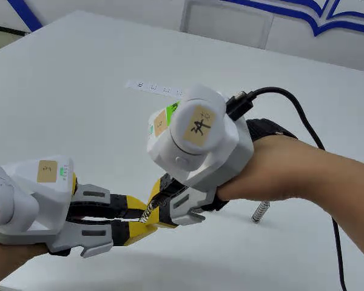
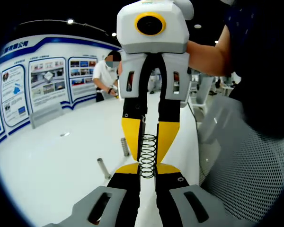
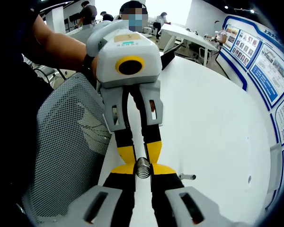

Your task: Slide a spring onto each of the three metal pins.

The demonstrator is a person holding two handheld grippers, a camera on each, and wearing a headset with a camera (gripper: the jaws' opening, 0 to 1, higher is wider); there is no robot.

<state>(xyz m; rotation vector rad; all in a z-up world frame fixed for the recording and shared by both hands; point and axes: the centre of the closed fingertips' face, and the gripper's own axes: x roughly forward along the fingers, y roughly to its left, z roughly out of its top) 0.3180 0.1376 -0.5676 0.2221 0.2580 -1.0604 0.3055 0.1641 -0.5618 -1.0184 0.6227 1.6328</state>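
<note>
A small steel spring (image 1: 148, 211) hangs above the white table (image 1: 79, 109) between the tips of both grippers. My left gripper (image 1: 144, 224) comes in from the lower left and my right gripper (image 1: 155, 204) from above, tip to tip. In the left gripper view the spring (image 2: 147, 156) runs up between the right gripper's yellow tips (image 2: 149, 141), its lower end pinched in my left gripper (image 2: 147, 172). In the right gripper view my right gripper (image 3: 143, 171) shows the spring (image 3: 142, 167) end-on. A bare metal pin (image 2: 103, 168) stands on the table. I cannot tell whether a pin sits inside the held spring.
Another spring (image 1: 260, 211) lies tilted on the table beside the right wrist. A black cable (image 1: 303, 115) trails from the right gripper. A paper label strip (image 1: 153, 88) lies further back. A grey mesh chair (image 2: 246, 161) stands at the table's edge. A person (image 2: 105, 75) stands in the background.
</note>
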